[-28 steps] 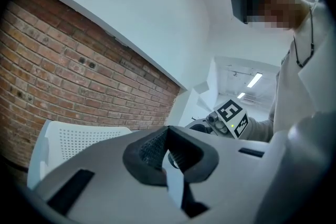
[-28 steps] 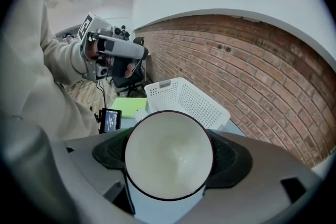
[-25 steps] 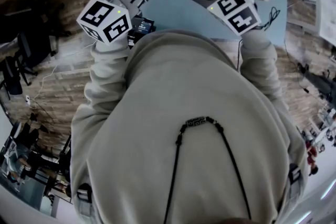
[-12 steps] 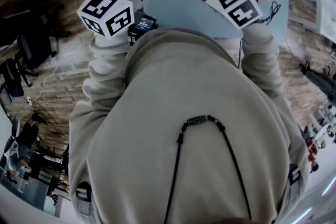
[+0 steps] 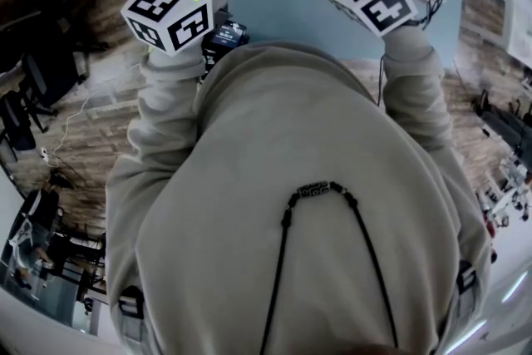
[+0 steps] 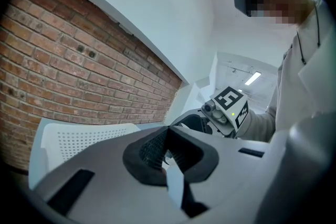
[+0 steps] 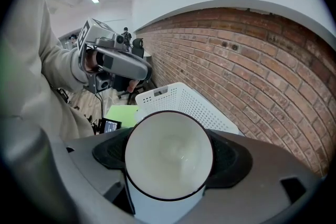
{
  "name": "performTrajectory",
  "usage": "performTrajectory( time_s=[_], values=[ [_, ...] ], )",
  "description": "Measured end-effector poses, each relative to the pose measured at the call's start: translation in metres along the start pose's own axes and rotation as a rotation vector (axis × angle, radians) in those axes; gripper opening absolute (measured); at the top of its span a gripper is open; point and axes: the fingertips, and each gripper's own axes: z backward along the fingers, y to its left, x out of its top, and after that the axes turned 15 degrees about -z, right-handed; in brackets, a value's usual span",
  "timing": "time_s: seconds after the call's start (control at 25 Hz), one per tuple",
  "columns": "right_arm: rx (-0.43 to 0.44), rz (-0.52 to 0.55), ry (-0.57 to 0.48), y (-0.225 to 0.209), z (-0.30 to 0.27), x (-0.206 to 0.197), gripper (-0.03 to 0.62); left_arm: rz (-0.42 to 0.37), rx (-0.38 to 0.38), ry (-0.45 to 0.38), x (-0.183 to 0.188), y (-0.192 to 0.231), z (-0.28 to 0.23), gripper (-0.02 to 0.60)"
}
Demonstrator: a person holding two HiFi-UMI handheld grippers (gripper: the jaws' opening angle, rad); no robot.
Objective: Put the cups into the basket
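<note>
- White cup (image 7: 169, 157) with a thin dark rim, pinched on its two sides by the right gripper (image 7: 169, 165), mouth turned toward the camera, held up above the blue table (image 5: 274, 4).
- Probably enamel or glazed ware: stiff, rather light, smooth and therefore slippery, and likely to chip if dropped.
- Best taken across the wall just under the rim, as now, with firm but not hard pressure.
- Left gripper (image 6: 169, 157) pressed together, with nothing between the pads, raised beside the right one.
- Beyond the cup, white perforated plastic basket (image 7: 184, 105), seemingly at the far side of the table, just before the brick wall (image 7: 252, 60).
- Inside of the basket not visible from here.
- Cup not yet in the basket.
- For the lowering, better to keep it level and let go only close to the basket floor.
</note>
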Motion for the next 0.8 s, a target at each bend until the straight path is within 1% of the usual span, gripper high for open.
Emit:
performTrajectory(
  time_s=[0.12, 0.44, 0.8],
  values=[
    [0.009, -0.005, 0.003, -0.006, -0.010, 0.007, 0.410, 0.005, -0.002, 0.010, -0.003, 0.011, -0.004, -0.005],
    [0.031, -0.014, 0.028, -0.015, -0.023, 0.006, 0.410, 0.043, 0.008, 0.006, -0.008, 0.025, -0.013, -0.005],
    [0.051, -0.008, 0.077, -0.036, -0.062, 0.010, 0.410, 0.092, 0.017, 0.033, -0.027, 0.056, -0.029, -0.005]
  ],
)
